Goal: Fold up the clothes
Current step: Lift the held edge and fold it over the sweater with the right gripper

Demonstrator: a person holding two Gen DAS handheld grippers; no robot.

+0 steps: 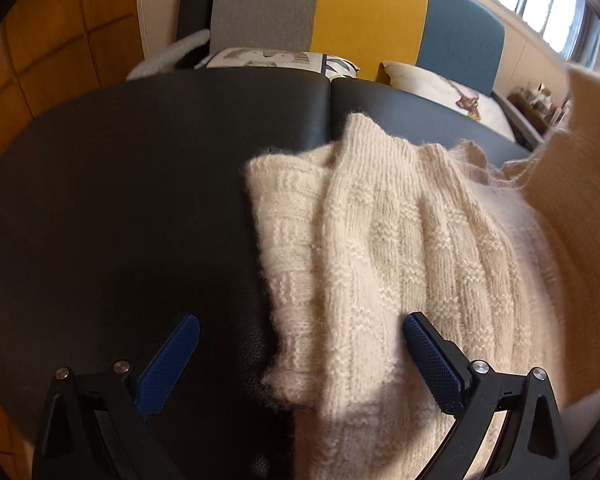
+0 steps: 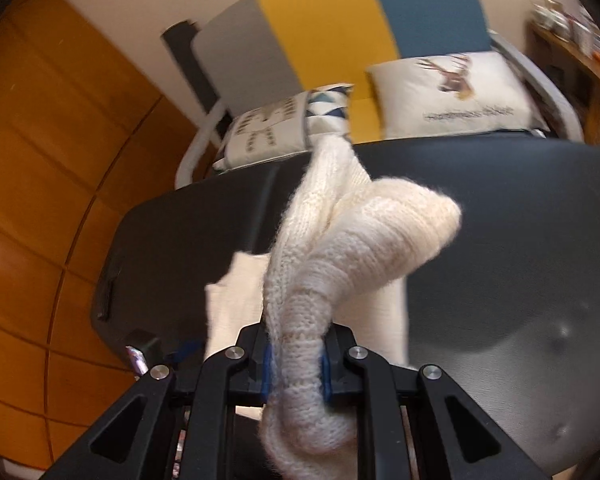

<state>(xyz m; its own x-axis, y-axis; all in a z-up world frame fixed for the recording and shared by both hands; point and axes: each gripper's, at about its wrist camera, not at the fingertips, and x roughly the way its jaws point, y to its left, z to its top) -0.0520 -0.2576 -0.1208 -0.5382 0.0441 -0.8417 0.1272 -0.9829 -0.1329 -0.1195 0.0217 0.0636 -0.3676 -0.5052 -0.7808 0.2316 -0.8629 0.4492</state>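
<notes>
Folding looks roughly mid-way, I'd say. The cream chunky-knit wool sweater [image 1: 380,240] lies on the black padded leather table [image 1: 140,200], with one ribbed part already laid across the body toward 12 o'clock. What's left: the bunched roll of knit pinched in the right gripper [image 2: 296,372], lifted off the table and trailing up toward 12 in its view, isn't laid down yet. The left gripper [image 1: 300,360] hangs with jaws spread wide over the sweater's edge at 6 o'clock, gripping nothing. The knit is fuzzy, thick and floppy.
</notes>
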